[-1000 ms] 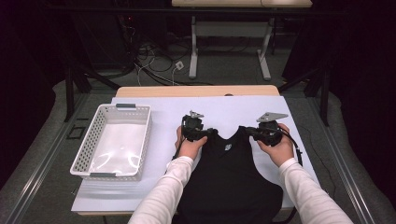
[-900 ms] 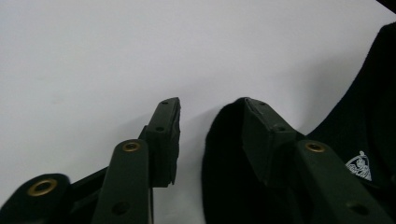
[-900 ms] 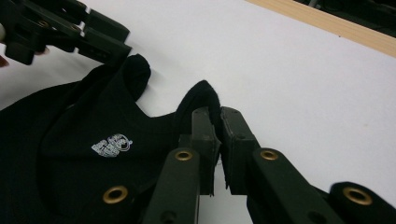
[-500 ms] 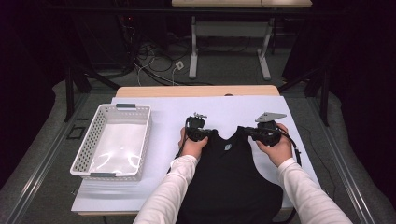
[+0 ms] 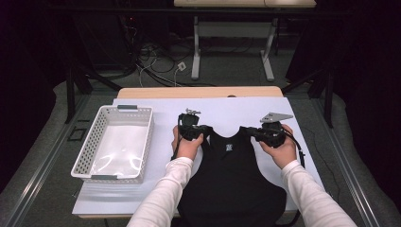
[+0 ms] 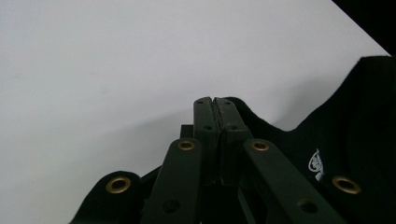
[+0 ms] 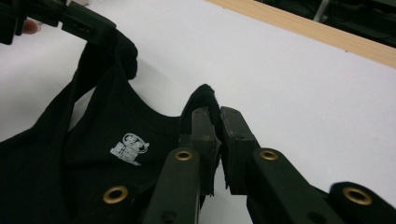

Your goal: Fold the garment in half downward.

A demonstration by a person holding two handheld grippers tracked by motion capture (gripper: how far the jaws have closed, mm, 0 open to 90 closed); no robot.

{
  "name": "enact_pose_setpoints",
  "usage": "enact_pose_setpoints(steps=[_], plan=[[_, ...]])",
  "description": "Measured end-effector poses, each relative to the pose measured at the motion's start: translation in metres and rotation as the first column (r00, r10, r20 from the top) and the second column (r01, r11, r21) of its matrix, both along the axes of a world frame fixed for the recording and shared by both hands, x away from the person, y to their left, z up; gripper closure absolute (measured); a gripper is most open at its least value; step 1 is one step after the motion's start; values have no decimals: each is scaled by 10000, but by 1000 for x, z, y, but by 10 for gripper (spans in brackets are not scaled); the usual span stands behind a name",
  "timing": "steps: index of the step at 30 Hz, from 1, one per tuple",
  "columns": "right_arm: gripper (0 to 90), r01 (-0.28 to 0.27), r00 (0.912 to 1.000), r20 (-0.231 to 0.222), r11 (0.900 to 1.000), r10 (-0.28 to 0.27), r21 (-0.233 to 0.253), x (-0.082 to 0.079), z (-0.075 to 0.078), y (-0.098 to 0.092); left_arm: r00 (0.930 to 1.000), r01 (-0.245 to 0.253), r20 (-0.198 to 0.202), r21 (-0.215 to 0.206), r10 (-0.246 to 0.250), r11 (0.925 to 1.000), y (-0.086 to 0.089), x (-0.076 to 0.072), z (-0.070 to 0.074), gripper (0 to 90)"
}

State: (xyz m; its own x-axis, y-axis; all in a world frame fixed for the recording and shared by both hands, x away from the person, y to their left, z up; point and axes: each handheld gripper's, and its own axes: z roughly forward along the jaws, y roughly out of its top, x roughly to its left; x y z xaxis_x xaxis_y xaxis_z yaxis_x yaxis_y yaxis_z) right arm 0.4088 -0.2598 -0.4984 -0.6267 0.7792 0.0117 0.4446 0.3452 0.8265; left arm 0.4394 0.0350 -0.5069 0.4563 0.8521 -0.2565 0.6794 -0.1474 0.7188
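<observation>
From up high, a black top (image 5: 231, 184) is lying flat on the white table (image 5: 312, 156), beside a white basket (image 5: 116, 142). Both hands are holding its shoulder straps, palms facing in.

The left gripper (image 6: 215, 105) is pinching one strap tight.

The right gripper (image 7: 215, 116) is squeezing the other strap. The cloth looks soft, light and floppy, so the straps are good places to grab.
</observation>
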Motion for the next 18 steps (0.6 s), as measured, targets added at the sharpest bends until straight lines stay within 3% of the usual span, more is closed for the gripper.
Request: enact_pose_setpoints(steps=[2, 6, 10, 12, 15, 18], plan=[[851, -69, 10000, 51, 10000, 69, 69, -2, 2, 1, 9997, -201, 131, -63, 202, 9998, 1, -5, 5, 889], [850, -75, 9998, 160, 9998, 73, 161, -3, 3, 0, 9993, -273, 271, 340, 263, 9990, -3, -8, 7, 890], [851, 41, 10000, 22, 9999, -42, 167, 1, 1, -3, 9974, -717, -50, 517, 720, 9961, -2, 0, 0, 890], [851, 102, 9999, -30, 9997, -101, 243, 2, 0, -5, 9943, -1062, 12, 704, 1064, 9918, -2, 1, -2, 891], [851, 59, 10000, -65, 9996, -57, 279, 2, 0, -6, 9967, -808, -4, 687, 810, 9944, -3, 1, -4, 891], [851, 70, 9999, -80, 9995, -67, 299, 3, -1, -7, 9985, -528, -100, 315, 531, 9981, -7, 1, -6, 889]])
